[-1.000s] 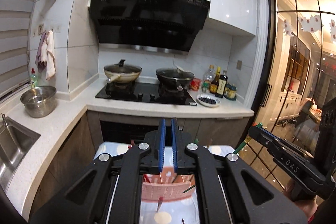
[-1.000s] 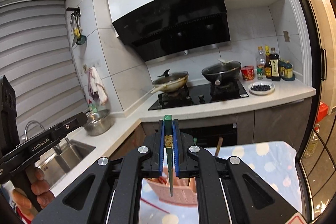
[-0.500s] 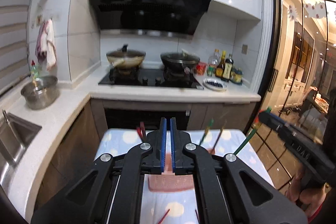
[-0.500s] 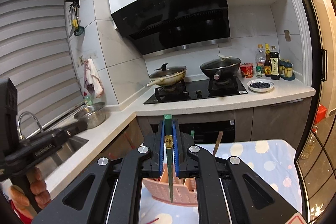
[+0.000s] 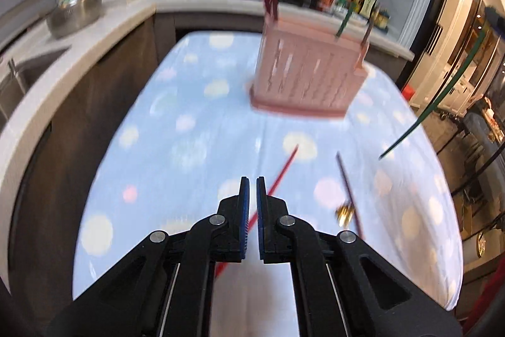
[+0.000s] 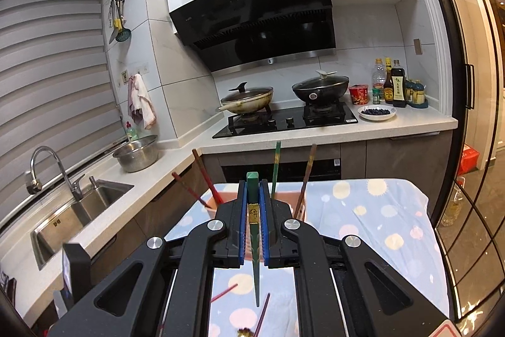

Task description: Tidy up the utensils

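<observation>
A pink slotted holder (image 5: 306,75) stands on the table's blue dotted cloth (image 5: 176,147) with red, green and brown chopsticks upright in it. A red chopstick (image 5: 284,169) and a dark maroon chopstick (image 5: 345,182) with a gold band lie loose on the cloth. My left gripper (image 5: 251,180) is shut and holds nothing, low over the cloth, with the red chopstick running under its right finger. My right gripper (image 6: 253,183) is shut on a green chopstick (image 6: 255,242), tip pointing down, in front of the holder (image 6: 293,199). That green chopstick (image 5: 442,93) shows at the right of the left wrist view.
An L-shaped counter wraps the left and far sides, with a sink (image 6: 82,210), a steel bowl (image 6: 135,152), a hob with two lidded pans (image 6: 284,116), a dish (image 6: 377,112) and bottles (image 6: 394,84). A glass door (image 6: 473,116) stands at the right.
My left gripper has dropped and tipped down towards the cloth, so the loose chopsticks now lie just ahead of it. My right gripper has sunk slightly, still holding the green chopstick.
</observation>
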A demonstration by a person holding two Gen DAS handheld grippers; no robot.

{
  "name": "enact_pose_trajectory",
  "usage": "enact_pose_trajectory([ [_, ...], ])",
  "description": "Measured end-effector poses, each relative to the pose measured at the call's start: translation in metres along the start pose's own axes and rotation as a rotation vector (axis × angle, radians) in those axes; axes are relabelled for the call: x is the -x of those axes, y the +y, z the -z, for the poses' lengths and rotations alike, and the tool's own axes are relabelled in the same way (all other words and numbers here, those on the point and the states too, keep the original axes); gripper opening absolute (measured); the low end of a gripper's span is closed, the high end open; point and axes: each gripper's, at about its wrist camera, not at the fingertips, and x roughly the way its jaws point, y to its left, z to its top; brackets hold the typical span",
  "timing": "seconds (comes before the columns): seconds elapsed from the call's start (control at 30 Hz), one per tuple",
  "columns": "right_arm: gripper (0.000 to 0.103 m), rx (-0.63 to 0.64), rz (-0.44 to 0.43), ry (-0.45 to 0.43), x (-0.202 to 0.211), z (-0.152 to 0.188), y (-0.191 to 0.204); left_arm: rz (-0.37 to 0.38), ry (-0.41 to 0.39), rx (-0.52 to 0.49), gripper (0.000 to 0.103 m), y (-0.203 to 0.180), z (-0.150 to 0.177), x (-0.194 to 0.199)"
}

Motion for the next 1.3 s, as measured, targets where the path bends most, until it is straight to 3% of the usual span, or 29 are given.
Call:
enact_pose_trajectory([
  [0.3, 0.007, -0.029, -0.011, 0.031, 0.021, 0.027, 0.007, -0.023, 0.135, 0.023, 0.01, 0.02, 0.073, -0.025],
  [0.7, 0.007, -0.033, -0.017, 0.048, 0.029, 0.037, 0.015, -0.008, 0.117, 0.048, 0.011, 0.024, 0.079, -0.021],
  [0.8, 0.007, -0.037, -0.016, 0.048, 0.03, 0.039, 0.015, -0.019, 0.095, 0.037, 0.025, 0.023, 0.076, -0.014],
  [0.87, 0.007, -0.04, -0.013, 0.048, 0.031, 0.041, 0.014, -0.047, 0.063, 0.024, 0.048, 0.022, 0.074, -0.008],
  [0.9, 0.007, -0.042, -0.014, 0.049, 0.032, 0.042, 0.013, -0.056, 0.046, 0.009, 0.049, 0.021, 0.072, -0.005],
  [1.1, 0.007, -0.046, -0.019, 0.059, 0.03, 0.043, 0.013, -0.08, 0.088, -0.032, 0.048, 0.028, 0.069, -0.024],
  [1.23, 0.007, -0.041, -0.015, 0.065, 0.029, 0.042, 0.013, -0.083, 0.103, -0.057, 0.038, 0.026, 0.077, -0.031],
  [1.3, 0.007, -0.044, -0.015, 0.066, 0.029, 0.042, 0.012, -0.064, 0.105, -0.047, 0.025, 0.027, 0.077, -0.029],
])
